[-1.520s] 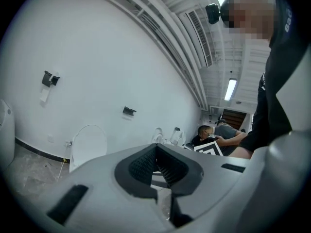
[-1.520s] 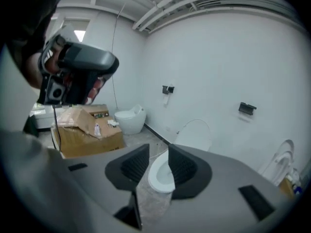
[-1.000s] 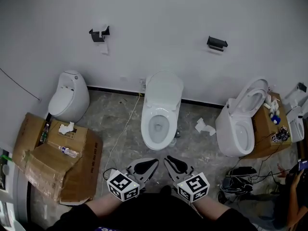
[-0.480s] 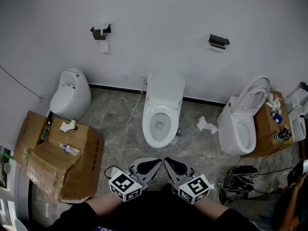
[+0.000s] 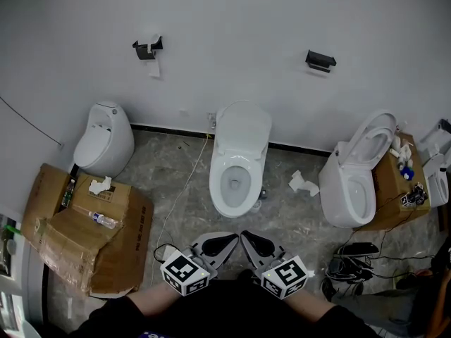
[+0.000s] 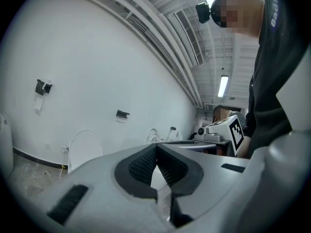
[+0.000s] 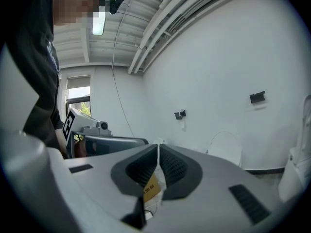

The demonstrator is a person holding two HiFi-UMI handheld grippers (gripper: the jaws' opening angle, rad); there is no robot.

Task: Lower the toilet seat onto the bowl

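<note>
3 toilets along the wall, 2 with something raised. Dead ahead of both grippers, well apart from them, is the middle toilet (image 5: 236, 171). Its raised panel (image 5: 242, 127) leans back at the wall, and I can't tell whether that's lid only or lid plus seat. Off to the right gripper's side and further out, the right-hand toilet (image 5: 350, 185) shows a ring seat (image 5: 371, 141) clearly tipped up. My read is that the middle one is the target, since both grippers point at it, but I'm not certain.

On the left gripper (image 5: 220, 241) the jaws are together with nothing in them. On the right gripper (image 5: 250, 238) the jaws have just been closing and meet too, with nothing between the pads. Both sit low by the body, side by side, touching nothing. Task not started.

Handling guess: moulded plastic seat, light, stiff, glossy, so slippery on the pads. The hinge is at the back, so take it at the free top edge, farthest from the hinge. The jaws need opening first to pinch that edge. Past tip-over it will want to drop, so hold it all the way down. A slam on ceramic could crack it.

Loose cable (image 5: 184, 182) on the floor ahead of the left gripper is a trip risk on approach.
</note>
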